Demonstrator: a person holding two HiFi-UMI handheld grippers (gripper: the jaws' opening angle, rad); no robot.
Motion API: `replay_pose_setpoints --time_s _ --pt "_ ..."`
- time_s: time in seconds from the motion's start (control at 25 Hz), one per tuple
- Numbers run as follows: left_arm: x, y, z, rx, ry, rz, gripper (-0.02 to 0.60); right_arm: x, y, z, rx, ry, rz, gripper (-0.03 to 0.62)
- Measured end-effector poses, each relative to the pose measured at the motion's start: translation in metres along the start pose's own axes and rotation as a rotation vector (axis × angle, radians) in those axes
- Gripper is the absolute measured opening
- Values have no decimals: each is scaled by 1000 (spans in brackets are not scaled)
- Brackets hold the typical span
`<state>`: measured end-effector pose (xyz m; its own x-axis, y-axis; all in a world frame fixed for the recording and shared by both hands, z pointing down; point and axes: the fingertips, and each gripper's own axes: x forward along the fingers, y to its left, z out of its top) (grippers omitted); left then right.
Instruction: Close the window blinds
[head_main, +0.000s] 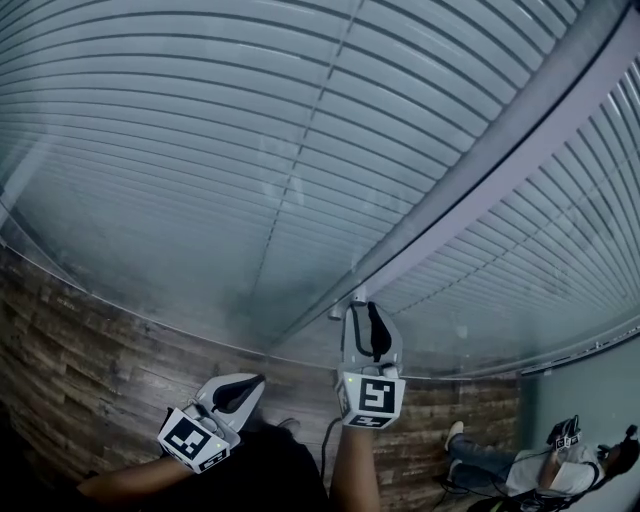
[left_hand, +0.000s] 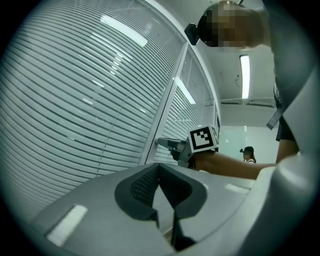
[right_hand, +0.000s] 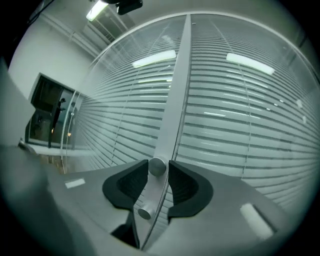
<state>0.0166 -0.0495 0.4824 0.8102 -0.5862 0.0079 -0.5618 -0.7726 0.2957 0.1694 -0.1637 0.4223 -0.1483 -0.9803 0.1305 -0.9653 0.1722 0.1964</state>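
Note:
White slatted blinds (head_main: 200, 150) hang behind two glass panes, divided by a grey upright frame post (right_hand: 176, 95). A round metal knob (right_hand: 157, 166) sticks out of that post. My right gripper (right_hand: 157, 168) has a dark pad against each side of the knob; in the head view it (head_main: 362, 306) is raised to the post. A second, smaller knob (right_hand: 144, 213) sits lower on the post, closer to the camera. My left gripper (head_main: 256, 381) hangs lower and to the left, away from the glass, shut with nothing between its fingertips (left_hand: 150, 172). The left gripper view also shows the right gripper (left_hand: 170, 144).
A dark wood-plank floor (head_main: 90, 350) runs along the foot of the glass. One person (head_main: 520, 462) sits on the floor at the lower right, and another stands far off (left_hand: 247, 154). Ceiling lights reflect in the panes (right_hand: 155, 59).

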Motion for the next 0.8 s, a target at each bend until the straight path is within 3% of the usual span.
replay_pose_setpoints --time_s 0.16,0.36,0.56,0.8 --pt "8 -17 1 10 8 -24 -2 -19 -2 12 147 -83 17 121" --pt "27 -32 -7 18 23 -19 -2 -44 -19 18 133 -147 -15 5" --pt "44 -31 -14 7 -18 22 -2 -62 -19 -2 157 -146 3 2" --pt "79 -55 9 53 -49 46 -2 -74 -44 -8 191 -140 23 3"
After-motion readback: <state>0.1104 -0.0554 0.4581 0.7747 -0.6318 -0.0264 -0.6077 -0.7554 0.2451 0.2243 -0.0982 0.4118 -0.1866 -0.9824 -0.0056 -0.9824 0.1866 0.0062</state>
